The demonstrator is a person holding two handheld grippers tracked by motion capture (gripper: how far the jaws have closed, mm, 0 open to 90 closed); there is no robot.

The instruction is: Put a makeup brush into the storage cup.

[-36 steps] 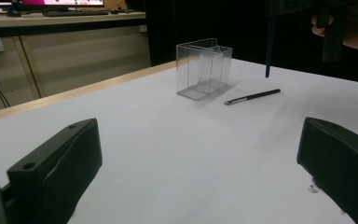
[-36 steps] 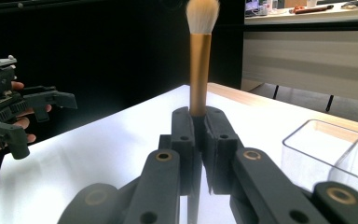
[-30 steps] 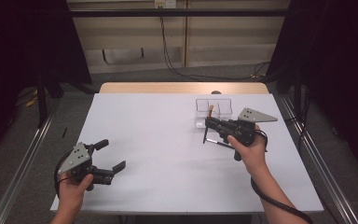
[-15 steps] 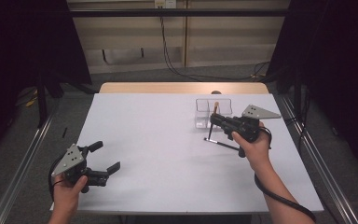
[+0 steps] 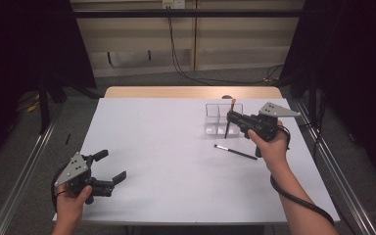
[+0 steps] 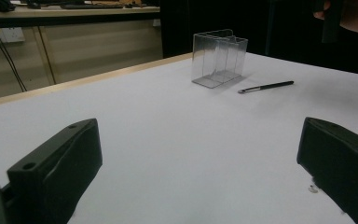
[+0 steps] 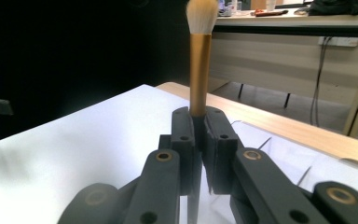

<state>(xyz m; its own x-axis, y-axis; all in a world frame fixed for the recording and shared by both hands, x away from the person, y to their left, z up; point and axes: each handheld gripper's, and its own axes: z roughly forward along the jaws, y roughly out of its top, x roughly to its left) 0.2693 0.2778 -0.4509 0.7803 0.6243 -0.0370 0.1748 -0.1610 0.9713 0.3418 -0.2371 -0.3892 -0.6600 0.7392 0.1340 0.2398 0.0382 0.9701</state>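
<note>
Fingers of the right gripper [image 7: 198, 135] clamp an upright brush [image 7: 199, 42] (gold-collared); the left gripper [image 5: 108, 169] fingers stand apart.

A white counter [image 5: 166, 147] with a pale wooden far edge is seen in the middle of the room. A thin black brush [image 5: 235, 152] is laid flat on it, near its right side, just in front of the spot where the work is done. Metal rails [image 5: 24, 166] are set along the floor on both sides. Behind the counter, a light panelled wall is crossed by hanging black cables [image 5: 176, 54]. Dark curtains [image 5: 24, 44] are hung at left and right. A small dark round thing [image 5: 226, 97], possibly a knob, is seen at the counter's far edge.
</note>
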